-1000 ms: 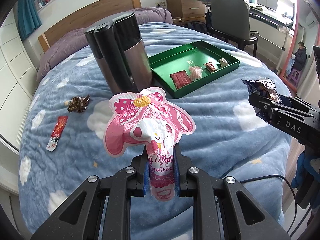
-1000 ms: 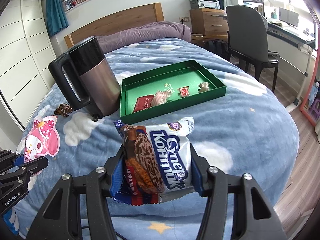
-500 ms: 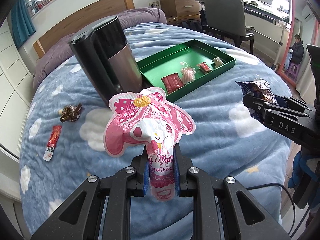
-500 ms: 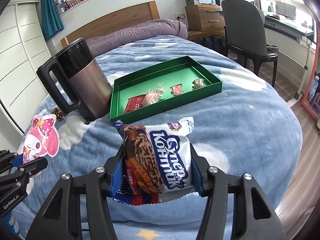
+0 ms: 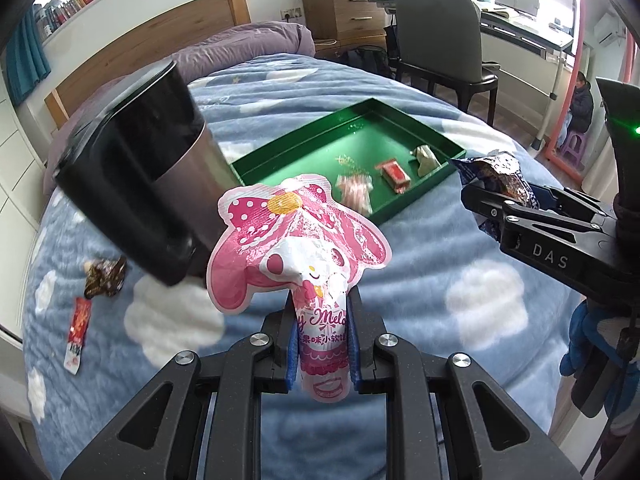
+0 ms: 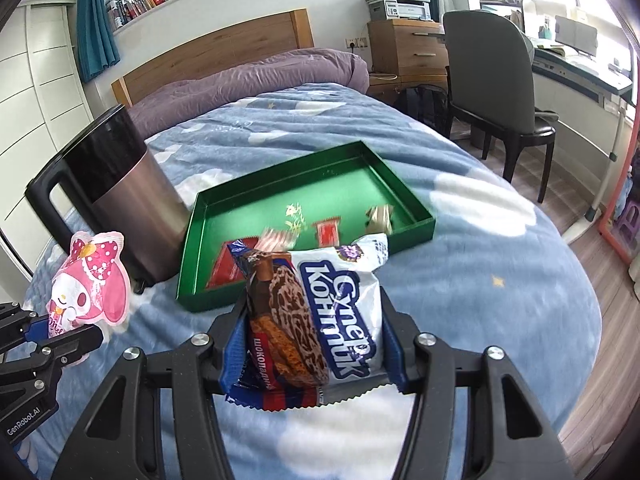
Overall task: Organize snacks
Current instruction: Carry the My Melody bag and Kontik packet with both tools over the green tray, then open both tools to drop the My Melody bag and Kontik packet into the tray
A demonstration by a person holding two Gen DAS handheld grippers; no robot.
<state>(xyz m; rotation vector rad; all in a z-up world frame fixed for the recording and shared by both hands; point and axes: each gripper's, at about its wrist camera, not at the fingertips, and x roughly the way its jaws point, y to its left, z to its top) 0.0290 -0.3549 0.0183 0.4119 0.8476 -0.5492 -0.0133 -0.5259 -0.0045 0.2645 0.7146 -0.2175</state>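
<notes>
Left gripper (image 5: pixel 322 354) clamped tight on the narrow bottom end of a pink bunny-shaped candy pouch (image 5: pixel 300 244); blue pads pinch it from both sides, and the wide head part stands up above the jaws, off the bed. Same pouch (image 6: pixel 90 284) shows in the right wrist view at far left, above the blanket.

Right gripper (image 6: pixel 312 344) grasps a white-and-blue biscuit pack (image 6: pixel 316 312) across its width, jaws fairly wide, pads pressed on both edges, pack upright and lifted. In the left wrist view that gripper (image 5: pixel 500 212) comes in from the right with the pack's crinkled top (image 5: pixel 496 172) sticking out.

Beyond both: green tray (image 6: pixel 416 204) lies on the blue cloud blanket (image 6: pixel 480 280), just behind the held biscuit pack. Inside the tray: a red flat packet (image 6: pixel 224 268) at the near left, a pink-striped wrapper (image 6: pixel 274 238), a small red candy (image 6: pixel 329 232), and a pale crumpled wrapper (image 6: pixel 380 216) toward the right wall. All blurred.

Black-and-steel kettle (image 6: pixel 120 192) stands just left of the tray, touching or nearly so; can't tell.

Left of the kettle, loose on the blanket: brown crumpled wrapper (image 5: pixel 104 278) and a thin red sachet (image 5: pixel 78 332), near each other, well apart from the tray.

Far back: purple pillow (image 6: pixel 248 80), wooden headboard (image 6: pixel 216 50), chair (image 6: pixel 492 92).
</notes>
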